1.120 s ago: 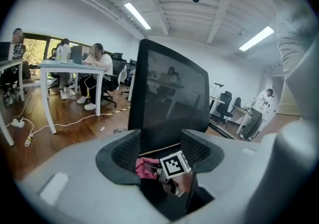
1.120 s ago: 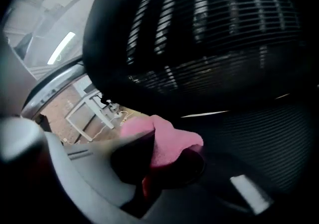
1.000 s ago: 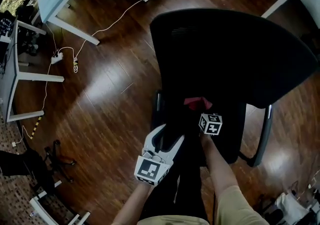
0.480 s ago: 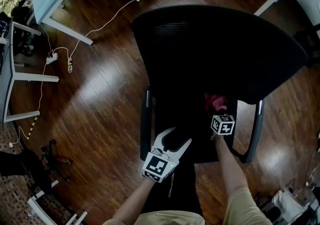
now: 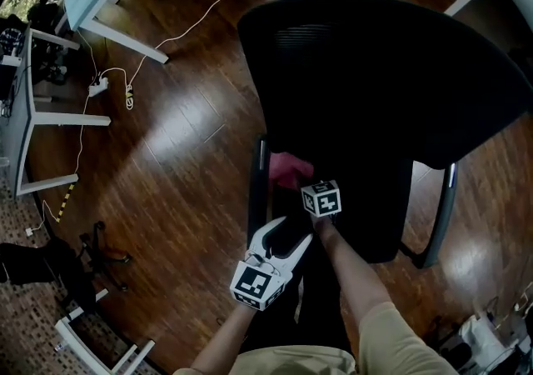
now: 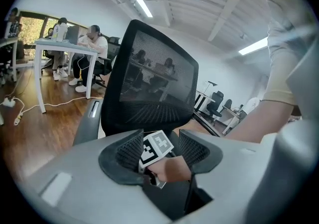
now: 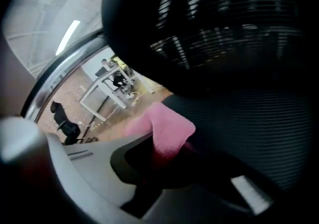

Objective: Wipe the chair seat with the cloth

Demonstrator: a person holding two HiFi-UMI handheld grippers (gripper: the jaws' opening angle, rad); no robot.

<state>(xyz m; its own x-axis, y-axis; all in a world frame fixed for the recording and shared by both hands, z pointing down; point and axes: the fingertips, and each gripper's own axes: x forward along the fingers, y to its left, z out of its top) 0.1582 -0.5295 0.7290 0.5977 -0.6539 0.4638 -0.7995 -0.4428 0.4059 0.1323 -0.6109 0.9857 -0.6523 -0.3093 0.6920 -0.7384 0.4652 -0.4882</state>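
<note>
Gripping a pink cloth (image 5: 288,168), the right gripper (image 7: 169,161) has its jaws clamped on the bunched fabric, which pokes out ahead of them. The cloth rests at the left edge of the black mesh chair seat (image 5: 371,215), just beside the left armrest (image 5: 258,182) and below the curved backrest (image 5: 375,73). Wadded as it is, the cloth shows no clear long axis; its free end points toward the armrest and the wooden floor (image 5: 183,140). The left gripper (image 5: 287,232) hovers near the seat's front edge, aimed at the backrest, its jaws spread apart with nothing between them. The right gripper's marker cube (image 6: 155,147) shows beyond the gap.
</note>
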